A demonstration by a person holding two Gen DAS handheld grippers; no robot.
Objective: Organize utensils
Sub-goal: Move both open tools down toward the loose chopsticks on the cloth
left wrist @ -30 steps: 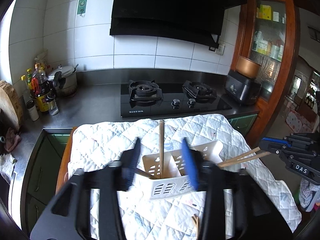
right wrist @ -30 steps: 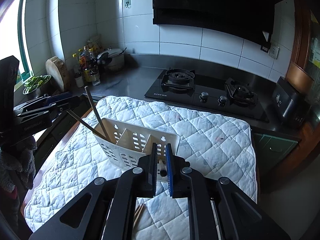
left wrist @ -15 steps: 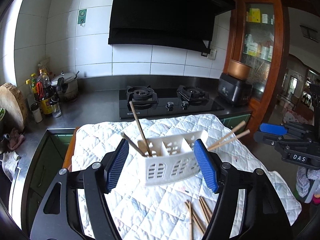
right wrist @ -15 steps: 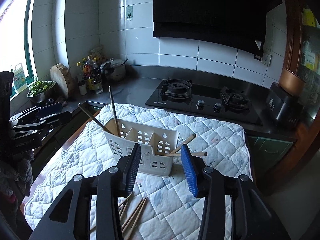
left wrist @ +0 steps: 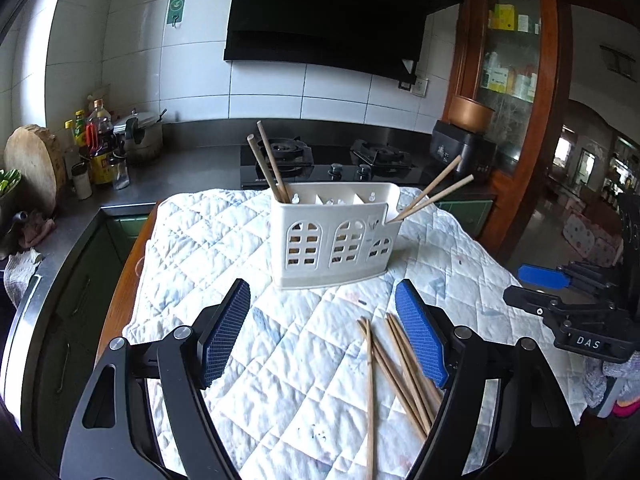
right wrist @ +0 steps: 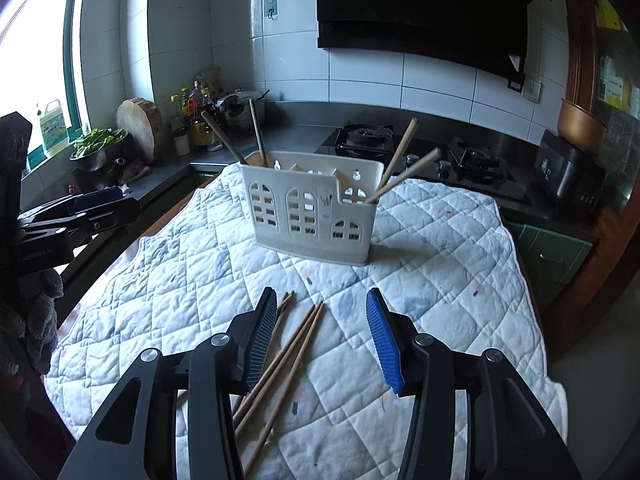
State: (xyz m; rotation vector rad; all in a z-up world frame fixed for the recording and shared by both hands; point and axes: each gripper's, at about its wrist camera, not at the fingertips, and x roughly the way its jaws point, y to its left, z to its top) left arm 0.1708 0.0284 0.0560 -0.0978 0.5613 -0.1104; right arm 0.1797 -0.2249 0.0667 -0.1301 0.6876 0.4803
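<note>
Right wrist view: right hand-held gripper (right wrist: 322,336), released and empty, should close on one loose chopstick (right wrist: 294,340) near the caddy (right wrist: 310,216).

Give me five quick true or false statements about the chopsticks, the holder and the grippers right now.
1. The white holder stands upright on the quilted cloth. True.
2. Every chopstick is in the holder. False: a loose bunch of chopsticks lies on the cloth.
3. The left gripper grips the holder. False: its jaws are opening, with nothing between them.
4. Chopsticks stand at both ends of the holder. True.
5. The right gripper holds a chopstick. False: it is open and pinches nothing.
</note>
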